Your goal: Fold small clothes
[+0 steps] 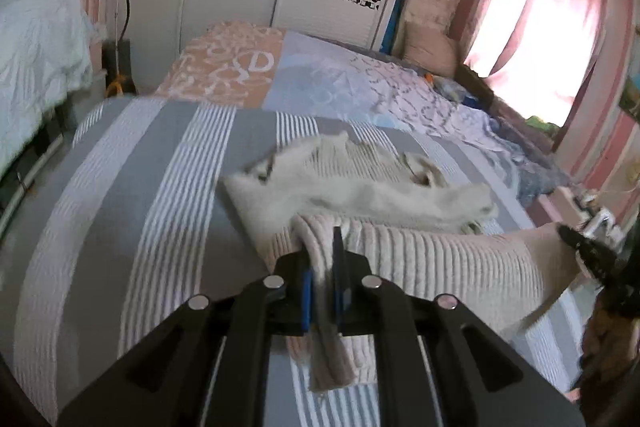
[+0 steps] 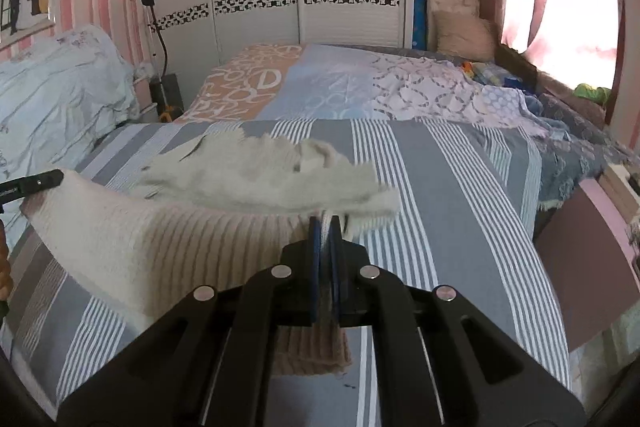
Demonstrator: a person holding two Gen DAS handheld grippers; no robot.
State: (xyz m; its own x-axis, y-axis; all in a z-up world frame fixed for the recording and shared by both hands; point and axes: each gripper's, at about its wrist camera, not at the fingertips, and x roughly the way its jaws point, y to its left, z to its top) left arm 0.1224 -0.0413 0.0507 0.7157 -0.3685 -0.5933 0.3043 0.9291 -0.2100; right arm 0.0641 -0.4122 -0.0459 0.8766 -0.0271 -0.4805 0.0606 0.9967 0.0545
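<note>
While my left hand-held gripper [image 1: 320, 247] and right hand-held gripper [image 2: 328, 231] each clamp shut on a corner, the cream ribbed knit garment [image 2: 160, 239] hangs stretched over the grey-and-white striped bed [image 2: 460, 207].

The sweater's [image 1: 440, 259] far half is blurred, its folds unreadable.

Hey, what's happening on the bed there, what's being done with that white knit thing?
A person is folding a small cream ribbed knit garment on a grey striped bedspread, holding a claw in each hand. The left claw is shut on one corner of its near edge, and the right claw is shut on the other. That edge is lifted off the bed, with the fuzzy far part bunched beyond it.
</note>
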